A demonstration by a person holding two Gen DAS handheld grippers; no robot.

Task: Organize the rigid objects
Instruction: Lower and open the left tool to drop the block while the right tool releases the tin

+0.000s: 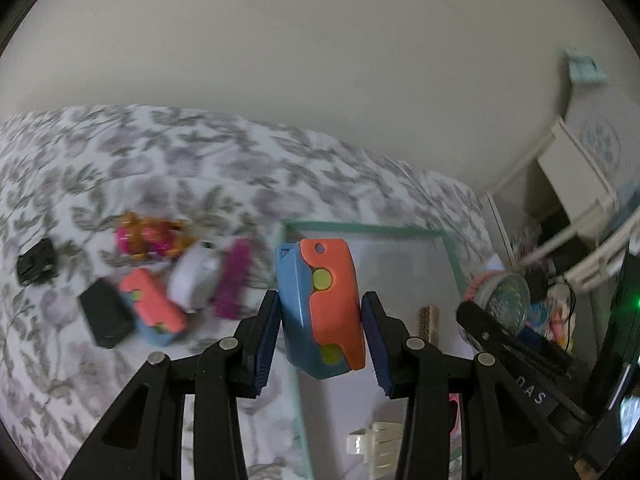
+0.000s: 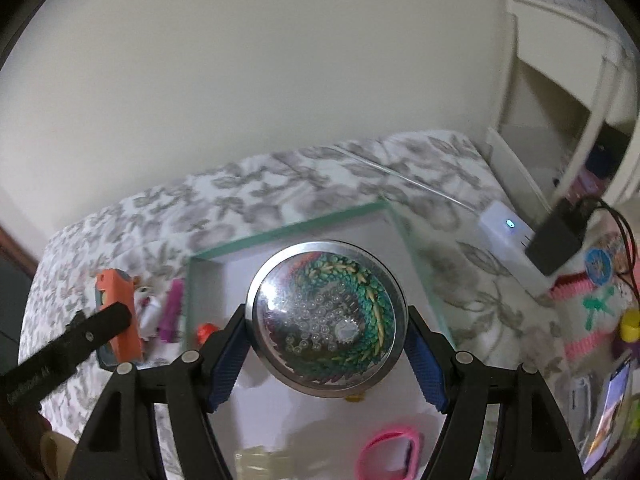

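Note:
My left gripper (image 1: 322, 320) is shut on a blue and orange toy block (image 1: 322, 308) and holds it above the left rim of the green-edged tray (image 1: 360, 229). My right gripper (image 2: 326, 328) is shut on a round metal tin with a clear domed lid and a scaly swirl pattern (image 2: 326, 314), held over the same tray (image 2: 288, 229). The tin also shows in the left wrist view (image 1: 506, 300). On the bed left of the tray lie a second orange and blue block (image 1: 154, 306), a white object (image 1: 196, 276), a magenta piece (image 1: 234, 276) and black blocks (image 1: 106, 316).
The tray lies on a leaf-patterned bedspread (image 1: 120, 160). In it are a clear hair clip (image 1: 376, 446) and a pink ring (image 2: 390, 454). A white charger (image 2: 508, 236) and black box (image 2: 554, 236) sit at the right. White shelving (image 1: 576, 176) stands beyond the bed.

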